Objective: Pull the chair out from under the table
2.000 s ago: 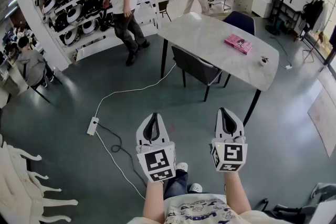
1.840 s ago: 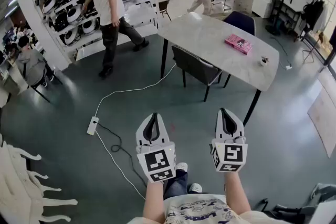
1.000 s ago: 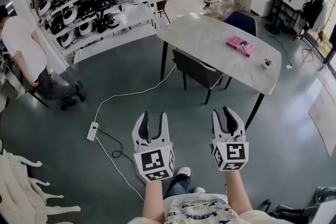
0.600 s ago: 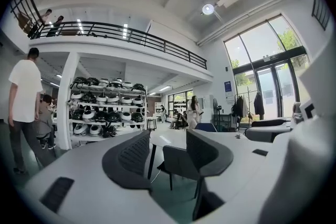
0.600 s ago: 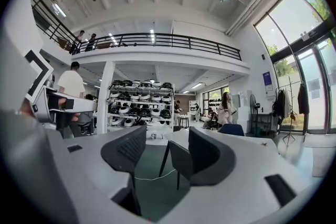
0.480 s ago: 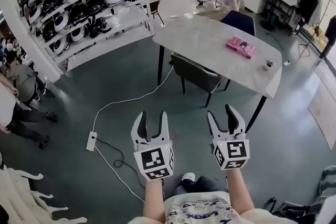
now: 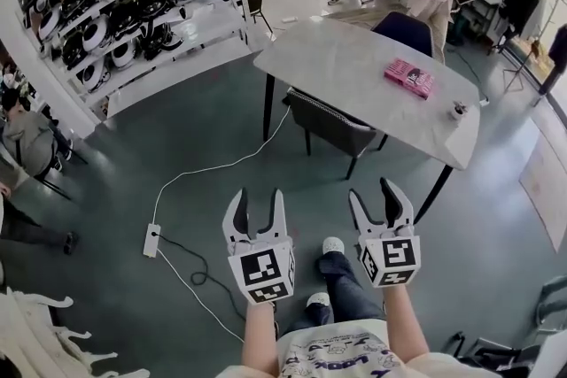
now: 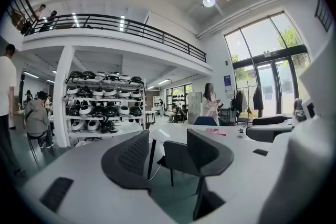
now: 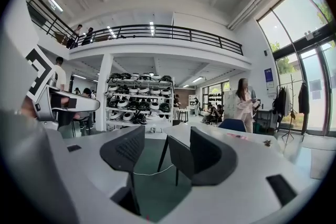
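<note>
**A:** In the head view, where is the chair?

**B:** The grey chair (image 7: 332, 121) stands on the floor, pushed under the table (image 7: 350, 57) at the long edge that faces the person. Its backrest is just outside this edge. A pink book (image 7: 408, 77) lies on the table near the right end, and a blue chair (image 7: 406, 31) stands at the far edge. A white cable (image 7: 213, 166) runs over the floor from the table's left corner.

**A:** And the two tools?

**B:** The left tool (image 7: 257, 201) and the right tool (image 7: 373, 193) are held side by side above the floor, well apart from the chair, and both point toward the table. Their jaws have just been opening. They stand wide now, with nothing between them.

**A:** What does the left gripper view show?

**B:** The left tool (image 8: 168, 147) is released, its jaws far apart and empty. Through the gap I see the chair (image 8: 176, 157) in the distance, under the near edge of the table (image 8: 170, 132). The tool does not touch it.

**A:** And the right gripper view?

**B:** It is the same. The right tool (image 9: 167, 147) is released and grasps nothing. The chair (image 9: 178, 157) shows in the gap between the jaws, well apart from them, under the edge of the table (image 9: 247, 142). A shelf rack (image 9: 139, 105) stands behind.
</note>
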Motion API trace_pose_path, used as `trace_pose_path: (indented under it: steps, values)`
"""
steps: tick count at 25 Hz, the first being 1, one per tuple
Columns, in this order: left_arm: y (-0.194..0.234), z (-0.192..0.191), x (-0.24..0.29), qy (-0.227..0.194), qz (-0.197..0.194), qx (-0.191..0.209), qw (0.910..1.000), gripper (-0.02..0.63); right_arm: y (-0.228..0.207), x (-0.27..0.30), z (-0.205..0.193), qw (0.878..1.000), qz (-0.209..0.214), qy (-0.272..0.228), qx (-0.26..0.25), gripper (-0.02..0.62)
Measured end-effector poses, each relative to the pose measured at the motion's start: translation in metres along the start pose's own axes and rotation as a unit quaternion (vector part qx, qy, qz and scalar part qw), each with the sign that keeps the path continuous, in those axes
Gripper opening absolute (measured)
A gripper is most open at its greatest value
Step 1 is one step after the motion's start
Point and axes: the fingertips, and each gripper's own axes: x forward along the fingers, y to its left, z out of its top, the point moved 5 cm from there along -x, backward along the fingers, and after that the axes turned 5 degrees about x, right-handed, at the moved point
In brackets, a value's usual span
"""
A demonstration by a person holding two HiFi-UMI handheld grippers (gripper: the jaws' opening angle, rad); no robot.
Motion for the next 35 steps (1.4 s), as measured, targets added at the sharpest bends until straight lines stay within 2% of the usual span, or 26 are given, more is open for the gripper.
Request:
trace_pose_path:
  steps: [9, 17, 26, 35]
  values:
    - [0.012, -0.006, 0.084, 0.010, 0.010, 0.018, 0.9997, 0.232, -0.026, 0.092, -0.006, 1.000, 0.012, 0.014, 0.001, 0.268]
    - [0.030, 0.013, 0.201, 0.019, 0.026, 0.025, 0.9992, 0.232, -0.055, 0.218, 0.014, 0.999, 0.038, 0.020, -0.008, 0.272]
    - [0.027, 0.032, 0.330, 0.026, 0.035, 0.031, 0.9986, 0.232, -0.106, 0.341, 0.034, 0.997, 0.066, 0.023, -0.024, 0.275]
    - [0.030, 0.027, 0.415, 0.049, 0.035, 0.048, 0.9970, 0.233, -0.135, 0.424, 0.026, 0.995, 0.083, 0.042, -0.022, 0.284]
